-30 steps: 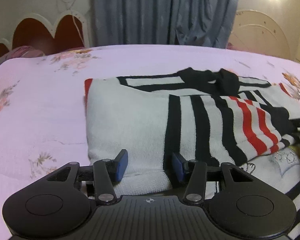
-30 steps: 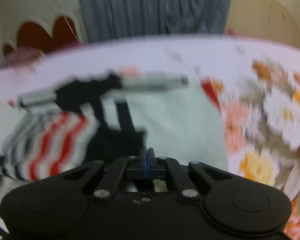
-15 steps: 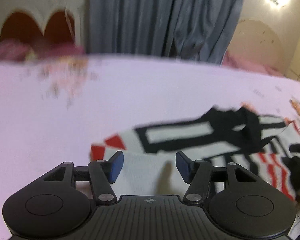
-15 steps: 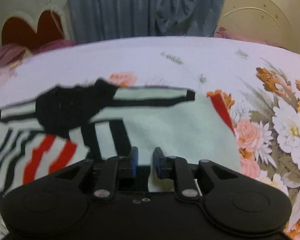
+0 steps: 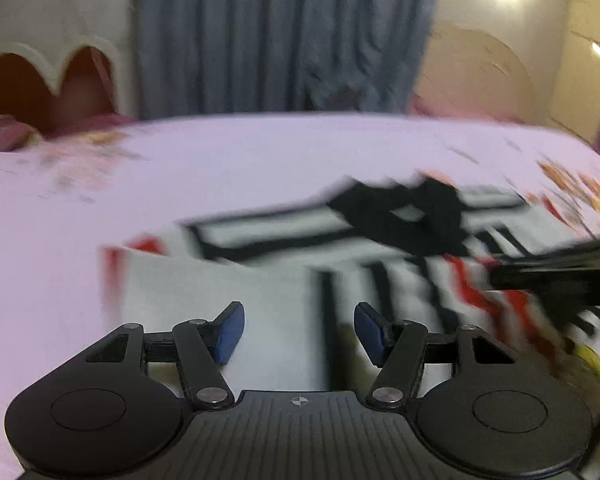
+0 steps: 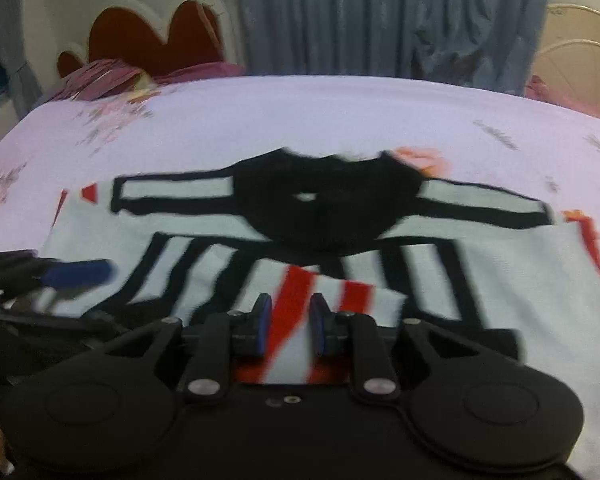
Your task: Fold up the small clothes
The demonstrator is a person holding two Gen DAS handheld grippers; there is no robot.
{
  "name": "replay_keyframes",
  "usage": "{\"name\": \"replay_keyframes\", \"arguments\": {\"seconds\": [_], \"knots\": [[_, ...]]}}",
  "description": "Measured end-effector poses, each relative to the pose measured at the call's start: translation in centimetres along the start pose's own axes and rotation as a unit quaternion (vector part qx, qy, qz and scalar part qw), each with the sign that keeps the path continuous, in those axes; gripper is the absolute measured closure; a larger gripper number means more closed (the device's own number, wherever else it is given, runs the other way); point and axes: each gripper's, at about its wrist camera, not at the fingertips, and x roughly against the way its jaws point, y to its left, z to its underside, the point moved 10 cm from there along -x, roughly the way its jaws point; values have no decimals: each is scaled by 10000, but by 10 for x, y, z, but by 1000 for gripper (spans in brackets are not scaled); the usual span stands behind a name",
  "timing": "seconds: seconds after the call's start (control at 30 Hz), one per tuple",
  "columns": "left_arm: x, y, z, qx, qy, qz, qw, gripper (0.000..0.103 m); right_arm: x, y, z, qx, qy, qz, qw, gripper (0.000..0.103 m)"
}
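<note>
Striped sweater (image 6: 340, 248) (white, black, red) fills mid-frame on the bedsheet (image 6: 300, 112); left gripper (image 5: 299, 332) and right gripper (image 6: 287, 324), lower centre, both gape empty.

Bed (image 6: 340, 112) under a pale lilac sheet, floral print toward its left and right edges. Folded knit sweater (image 6: 500, 280), white with black and red stripes and a black collar, flat on the near half, collar toward the far edge. Purplish bedding (image 6: 100, 80) heaped at the far left corner.
</note>
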Motion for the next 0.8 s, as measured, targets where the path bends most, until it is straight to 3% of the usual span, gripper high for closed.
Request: {"name": "replay_keyframes", "arguments": {"seconds": [0.1, 0.17, 0.23, 0.3, 0.43, 0.53, 0.57, 0.6, 0.67, 0.7, 0.8], "knots": [[-17, 45, -4, 359, 230, -186, 9989, 43, 2, -48, 9, -230, 99, 565, 9981, 81], [-23, 57, -4, 563, 322, 16, 9979, 42, 1, -61, 11, -454, 138, 362, 9982, 80], [-11, 54, -8, 628, 294, -12, 9976, 42, 4, -59, 9, -354, 148, 461, 9982, 80], [12, 38, -7, 568, 75, 2, 9984, 42, 16, -47, 3, -333, -56, 394, 9987, 77], [54, -11, 15, 391, -188, -162, 9989, 42, 43, -4, 7, -192, -187, -252, 9993, 76], [49, -44, 42, -96, 215, -326, 9992, 42, 41, 42, 31, 275, 63, -701, 9971, 75], [41, -45, 52, -232, 445, -415, 9979, 42, 34, 50, 42, 508, 214, -654, 9963, 73], [43, -43, 57, -135, 312, -366, 9988, 42, 28, 53, 50, 744, 203, -496, 9958, 74], [53, -30, 55, 227, 339, -277, 9988, 43, 30, 46, 48, 584, 147, -413, 9973, 77], [63, -22, 52, 324, 218, -362, 9986, 42, 36, 35, 42, 459, 108, -222, 9986, 88], [76, 6, 59, 496, 160, -522, 9973, 43, 59, -2, 32, 329, -256, 254, 9988, 85]]}}
